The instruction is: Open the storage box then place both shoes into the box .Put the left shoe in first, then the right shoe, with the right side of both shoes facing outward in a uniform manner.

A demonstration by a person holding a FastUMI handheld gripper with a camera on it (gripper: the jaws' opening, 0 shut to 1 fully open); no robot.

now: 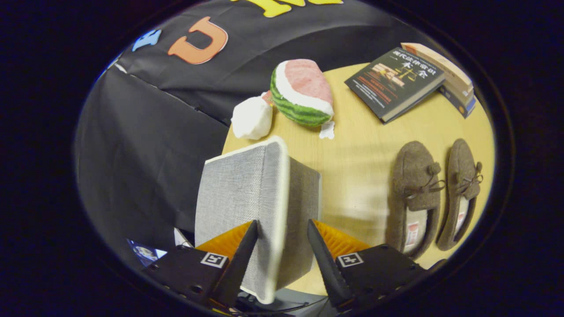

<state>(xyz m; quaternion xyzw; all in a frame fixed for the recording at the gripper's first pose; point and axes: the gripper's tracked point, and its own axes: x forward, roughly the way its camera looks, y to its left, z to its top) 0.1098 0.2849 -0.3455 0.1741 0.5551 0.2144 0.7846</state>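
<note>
Gripper point(282, 237) at near edge of round wooden table point(365, 145). Fingers spread wide, one on each side of the near end of the storage box point(257, 198); a gap shows beside the right finger, and contact on the left side cannot be told. Nothing is firmly held as far as can be seen.

Storage box: grey woven fabric with white piping, lid still down. It sits at the table's near left edge, long axis running from the fingers away toward the far side, tilted slightly in the fisheye.

Two brown felt slippers lie to the right of the box, well apart from it, side by side and nearly touching. Left slipper point(414, 198) and right slipper point(462, 193) both have long axes running near to far, toes pointing far, heel openings toward the near edge. Small bow on each vamp.

Far side: watermelon-slice plush point(302, 92) with a white plush toy point(252, 118) just left of it. Far right: dark-covered book point(394, 83) leaning on a stack of books point(454, 75).
</note>
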